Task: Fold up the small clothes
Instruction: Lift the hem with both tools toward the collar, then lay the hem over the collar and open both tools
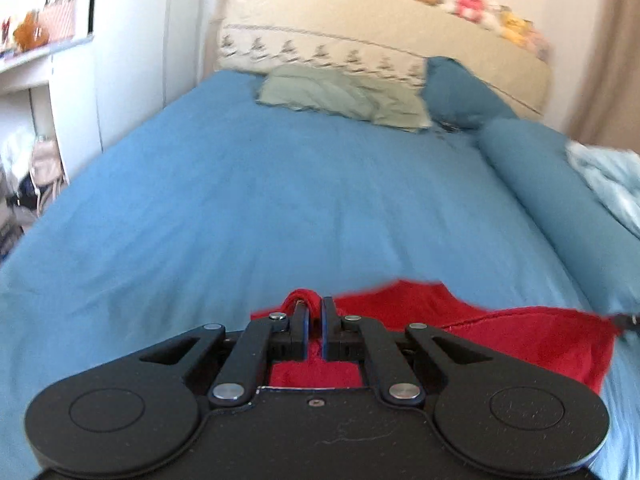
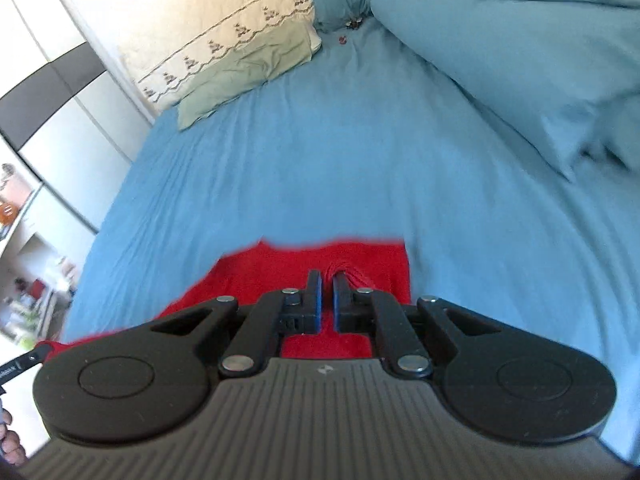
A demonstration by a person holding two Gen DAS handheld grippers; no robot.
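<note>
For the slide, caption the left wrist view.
Left gripper pinching a bunched edge of the red garment above the blue bedsheet.

1. We are in a home bedroom: a bed with a blue sheet stretches ahead of our tools.
2. Ahead lie a green pillow and a cream headboard.
3. Left stands a white wardrobe.
</note>
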